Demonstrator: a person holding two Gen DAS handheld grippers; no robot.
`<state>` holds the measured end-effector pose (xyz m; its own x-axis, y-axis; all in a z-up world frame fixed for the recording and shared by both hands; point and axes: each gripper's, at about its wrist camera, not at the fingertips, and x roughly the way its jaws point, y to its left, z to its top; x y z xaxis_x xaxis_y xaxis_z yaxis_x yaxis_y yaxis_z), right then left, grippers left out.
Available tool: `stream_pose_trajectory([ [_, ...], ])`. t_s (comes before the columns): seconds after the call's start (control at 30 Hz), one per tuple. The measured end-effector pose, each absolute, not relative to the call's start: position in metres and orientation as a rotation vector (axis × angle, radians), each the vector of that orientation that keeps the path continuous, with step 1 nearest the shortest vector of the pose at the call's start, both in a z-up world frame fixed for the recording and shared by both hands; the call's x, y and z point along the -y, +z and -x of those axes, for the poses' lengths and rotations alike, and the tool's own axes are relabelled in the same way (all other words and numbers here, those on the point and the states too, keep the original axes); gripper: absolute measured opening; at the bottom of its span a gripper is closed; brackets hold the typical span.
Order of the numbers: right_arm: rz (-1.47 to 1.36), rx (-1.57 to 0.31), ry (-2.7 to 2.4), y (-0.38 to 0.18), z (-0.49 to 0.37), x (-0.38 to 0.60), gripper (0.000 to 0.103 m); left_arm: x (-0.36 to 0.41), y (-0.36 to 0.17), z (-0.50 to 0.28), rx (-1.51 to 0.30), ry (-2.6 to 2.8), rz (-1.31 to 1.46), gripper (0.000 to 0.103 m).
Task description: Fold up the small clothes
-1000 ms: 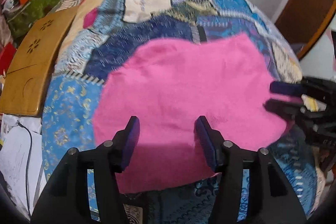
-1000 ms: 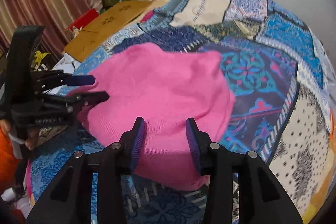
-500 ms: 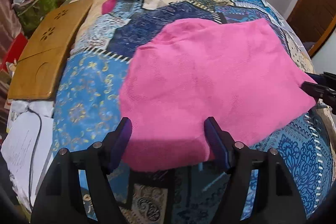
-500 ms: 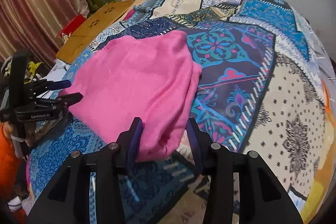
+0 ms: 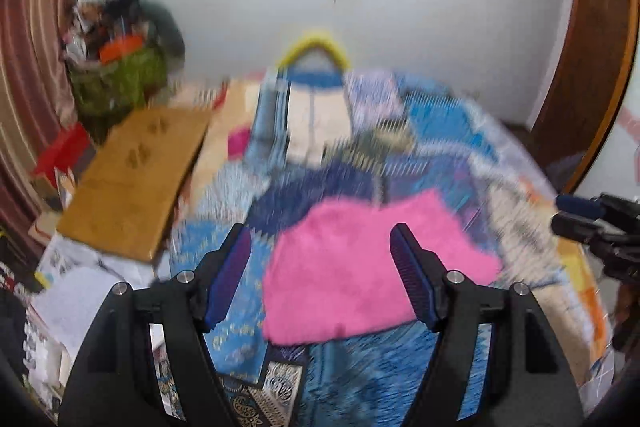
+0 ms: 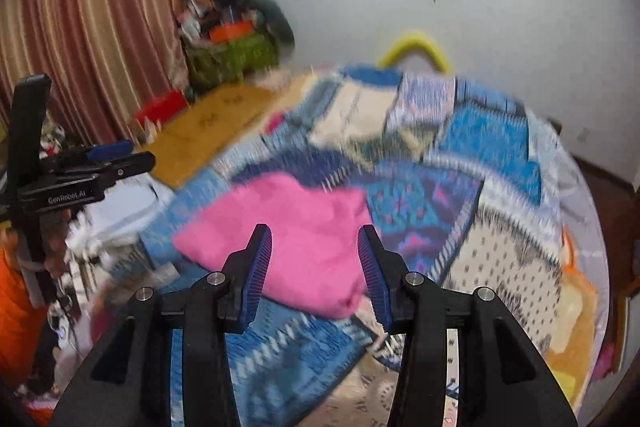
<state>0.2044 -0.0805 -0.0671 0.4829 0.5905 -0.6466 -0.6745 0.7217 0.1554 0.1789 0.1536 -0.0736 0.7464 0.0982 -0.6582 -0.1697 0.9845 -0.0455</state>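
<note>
Both claws now higher above the folded pink garment (image 5: 372,267), empty, left claw (image 5: 320,271) freshly widened, right claw (image 6: 314,267) narrower.

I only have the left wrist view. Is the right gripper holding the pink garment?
Observer: No. The right gripper, its jaws just eased wider, has nothing between its pads; the pink garment lies on the quilt below.
Operator: What's right of the garment?
Observer: A cream patch with dark dots.
Operator: How does the garment's near corner look?
Observer: It shows a thick folded edge.
</note>
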Motion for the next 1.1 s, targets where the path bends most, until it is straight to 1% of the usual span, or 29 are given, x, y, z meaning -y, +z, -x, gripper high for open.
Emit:
stream_pose_trajectory([
  [0.07,0.102,-0.665,0.784,-0.046,-0.190,0.083,0.041,-0.143,-0.046,-0.166,-0.630,0.139,0.093,0.071],
  [0.27,0.055,-0.482,0.810,0.001,-0.149,0.087,0.042,-0.116,0.004,-0.124,-0.456,0.126,0.072,0.071],
  [0.53,-0.007,-0.297,0.816,0.036,-0.100,0.098,0.044,-0.093,0.041,-0.069,-0.279,0.140,0.048,0.071],
  [0.6,-0.031,-0.270,0.809,0.040,-0.091,0.102,0.051,-0.088,0.046,-0.057,-0.245,0.156,0.042,0.071],
  [0.63,-0.038,-0.257,0.800,0.041,-0.089,0.103,0.057,-0.087,0.047,-0.055,-0.237,0.161,0.041,0.073],
  [0.67,-0.038,-0.242,0.785,0.042,-0.084,0.104,0.061,-0.085,0.048,-0.051,-0.232,0.164,0.043,0.076],
  [0.7,-0.034,-0.235,0.776,0.042,-0.081,0.104,0.064,-0.085,0.048,-0.049,-0.227,0.167,0.050,0.078],
  [0.73,-0.033,-0.230,0.770,0.043,-0.078,0.104,0.069,-0.085,0.048,-0.047,-0.223,0.172,0.055,0.084],
  [0.77,-0.033,-0.228,0.764,0.042,-0.077,0.104,0.075,-0.084,0.048,-0.045,-0.216,0.179,0.056,0.087],
  [0.8,-0.034,-0.228,0.764,0.042,-0.076,0.104,0.077,-0.084,0.048,-0.043,-0.209,0.190,0.050,0.088],
  [0.87,-0.032,-0.228,0.751,0.043,-0.074,0.103,0.087,-0.082,0.047,-0.040,-0.208,0.202,0.038,0.096],
  [0.9,-0.030,-0.225,0.743,0.043,-0.073,0.104,0.089,-0.081,0.047,-0.039,-0.209,0.201,0.037,0.098],
  [0.93,-0.029,-0.225,0.736,0.042,-0.073,0.104,0.092,-0.080,0.047,-0.036,-0.209,0.196,0.041,0.100],
  [0.97,-0.031,-0.226,0.730,0.042,-0.073,0.104,0.097,-0.080,0.046,-0.036,-0.209,0.191,0.046,0.100],
  [1.03,-0.034,-0.224,0.716,0.043,-0.074,0.105,0.102,-0.080,0.045,-0.036,-0.214,0.186,0.049,0.102],
  [1.1,-0.033,-0.225,0.701,0.042,-0.074,0.105,0.102,-0.080,0.043,-0.035,-0.221,0.187,0.051,0.102],
])
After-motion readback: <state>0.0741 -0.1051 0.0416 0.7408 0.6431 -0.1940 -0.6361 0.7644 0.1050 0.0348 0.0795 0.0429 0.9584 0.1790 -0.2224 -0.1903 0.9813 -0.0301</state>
